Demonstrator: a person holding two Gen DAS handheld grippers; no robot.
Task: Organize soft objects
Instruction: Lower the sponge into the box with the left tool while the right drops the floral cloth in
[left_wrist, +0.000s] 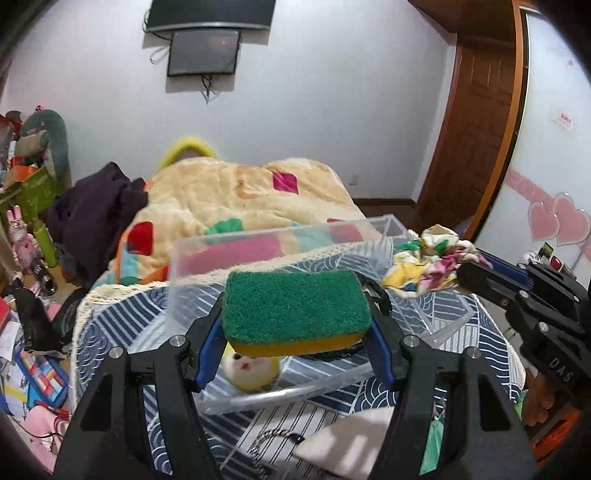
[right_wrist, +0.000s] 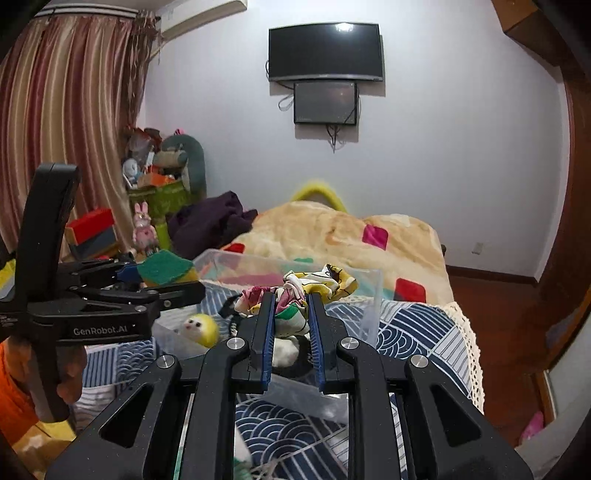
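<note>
My left gripper (left_wrist: 295, 314) is shut on a green and yellow sponge (left_wrist: 295, 306) and holds it above a clear plastic box (left_wrist: 192, 258). A small yellow plush with a white face (left_wrist: 251, 371) lies inside the box. My right gripper (right_wrist: 290, 299) is shut on a crumpled flowered cloth (right_wrist: 314, 282) above the same box (right_wrist: 369, 295). The plush (right_wrist: 201, 328) shows below it at the left. The left gripper with the sponge (right_wrist: 166, 271) shows at the left of the right wrist view. The right gripper and cloth (left_wrist: 432, 258) show at the right of the left wrist view.
The box stands on a table with a blue wave-pattern cover (left_wrist: 461, 321). A bed with a cream blanket (left_wrist: 240, 199) and dark clothes (left_wrist: 96, 218) lies behind. Toys and clutter (left_wrist: 29, 258) crowd the floor at the left. A wooden door (left_wrist: 476, 125) is at the right.
</note>
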